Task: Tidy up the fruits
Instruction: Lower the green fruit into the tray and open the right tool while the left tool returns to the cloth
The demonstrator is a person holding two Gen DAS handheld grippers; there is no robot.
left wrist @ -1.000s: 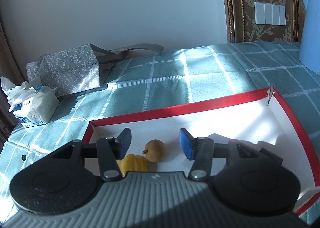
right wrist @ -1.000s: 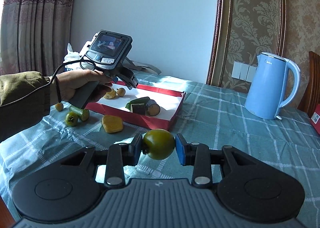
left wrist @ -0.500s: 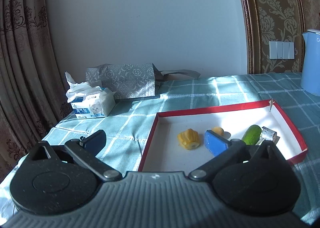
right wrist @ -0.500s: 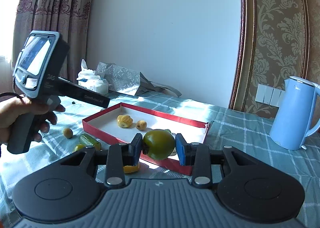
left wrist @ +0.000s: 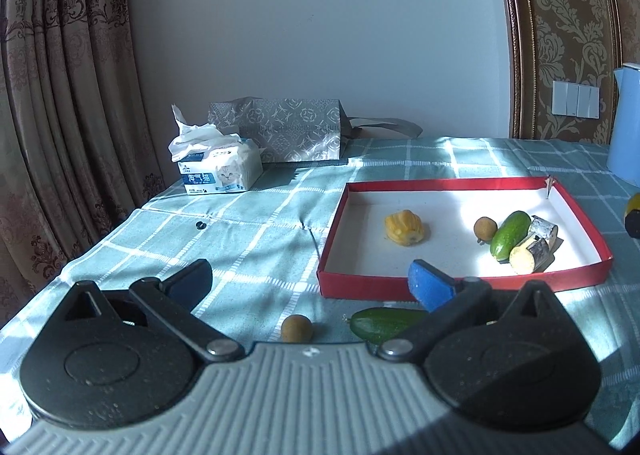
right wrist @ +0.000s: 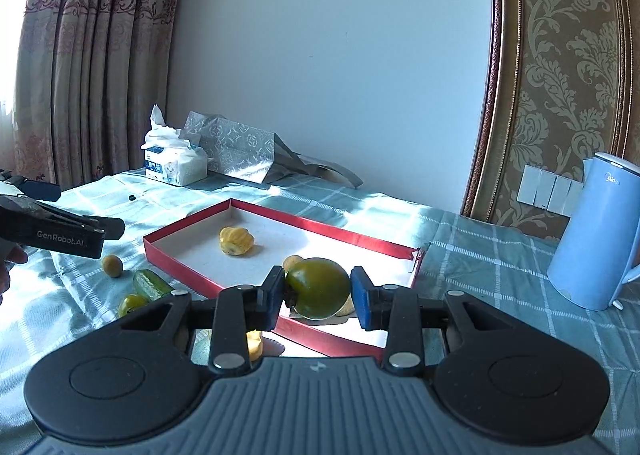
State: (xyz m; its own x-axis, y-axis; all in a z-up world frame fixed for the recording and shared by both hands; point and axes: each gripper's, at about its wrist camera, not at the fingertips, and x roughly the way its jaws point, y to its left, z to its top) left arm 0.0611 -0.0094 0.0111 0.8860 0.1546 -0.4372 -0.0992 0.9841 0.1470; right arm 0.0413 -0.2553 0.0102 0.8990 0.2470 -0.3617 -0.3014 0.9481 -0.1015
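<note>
A red-rimmed white tray [left wrist: 440,184] lies on the checked cloth. It holds a yellow piece [left wrist: 405,227], a small brown fruit [left wrist: 485,228], a cucumber [left wrist: 510,235] and a cut eggplant piece [left wrist: 534,245]. My left gripper [left wrist: 310,285] stands wide open and empty, left of the tray's near corner. Below its fingers, on the cloth, lie a brown round fruit [left wrist: 296,328] and a green cucumber [left wrist: 384,323]. My right gripper [right wrist: 319,291] is shut on a green round fruit [right wrist: 320,279] over the tray's [right wrist: 188,220] near rim. In the right wrist view the left gripper [right wrist: 78,211] sits at the left edge.
A tissue box [left wrist: 220,171] and a grey gift bag [left wrist: 288,127] stand at the back by the wall. A blue kettle [right wrist: 596,235] stands right of the tray. Loose on the cloth are a small yellow-green fruit [right wrist: 132,304] and a yellow piece [right wrist: 254,343]. Curtains hang left.
My left gripper has opened wide and backed out of the tray to the left, leaving the yellow piece inside. My right gripper has carried the green fruit closer to the tray.
</note>
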